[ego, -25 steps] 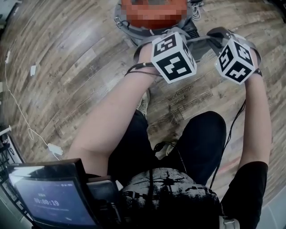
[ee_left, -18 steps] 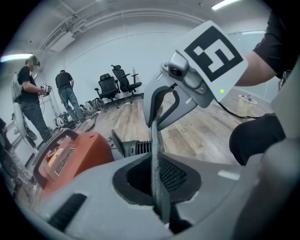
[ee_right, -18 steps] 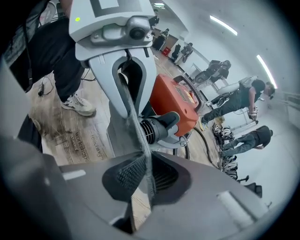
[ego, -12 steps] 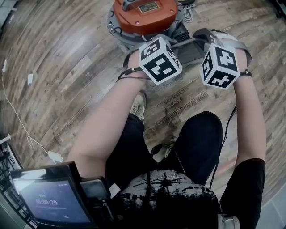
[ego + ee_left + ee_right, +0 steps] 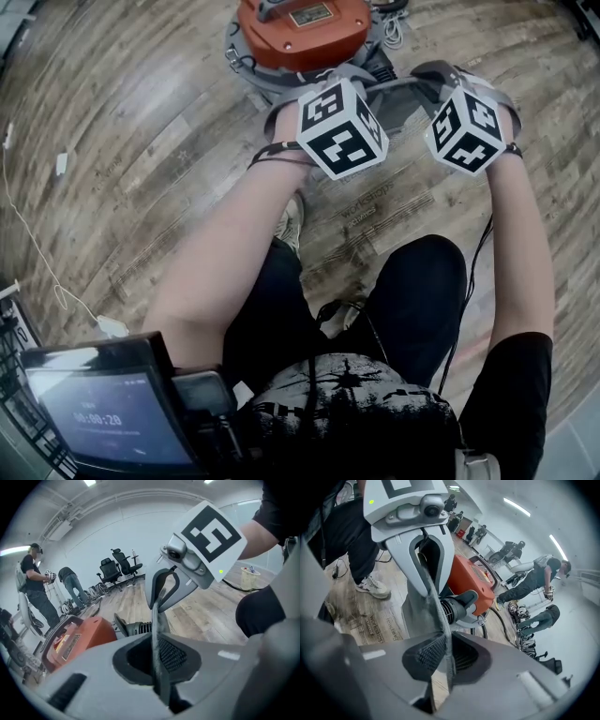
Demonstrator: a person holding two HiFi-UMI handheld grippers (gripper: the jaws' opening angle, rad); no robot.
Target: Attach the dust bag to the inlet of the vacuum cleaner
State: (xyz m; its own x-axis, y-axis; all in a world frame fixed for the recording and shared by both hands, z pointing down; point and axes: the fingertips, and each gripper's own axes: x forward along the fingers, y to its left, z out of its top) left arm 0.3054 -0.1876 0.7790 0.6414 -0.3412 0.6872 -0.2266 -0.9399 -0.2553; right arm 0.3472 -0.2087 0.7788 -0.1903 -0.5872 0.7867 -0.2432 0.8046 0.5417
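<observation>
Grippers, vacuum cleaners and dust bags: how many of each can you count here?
Grippers: 2, the left gripper and the right gripper
Vacuum cleaner, orange: 1
Dust bag, grey, pinched by both grippers: 1
Total: 4

one vacuum [image 5: 281, 42], one dust bag [image 5: 417, 609], two grippers [image 5: 159, 677] [image 5: 443, 667]

Wood-plank floor [image 5: 141, 141] recorded. An orange vacuum cleaner [image 5: 302, 33] is stood on it. A white cable [image 5: 36, 230] (thin, ending at a small white block [image 5: 112, 326]) is laid well left of the vacuum cleaner. A shoe [image 5: 292, 220] is planted on the boards just below it.
</observation>
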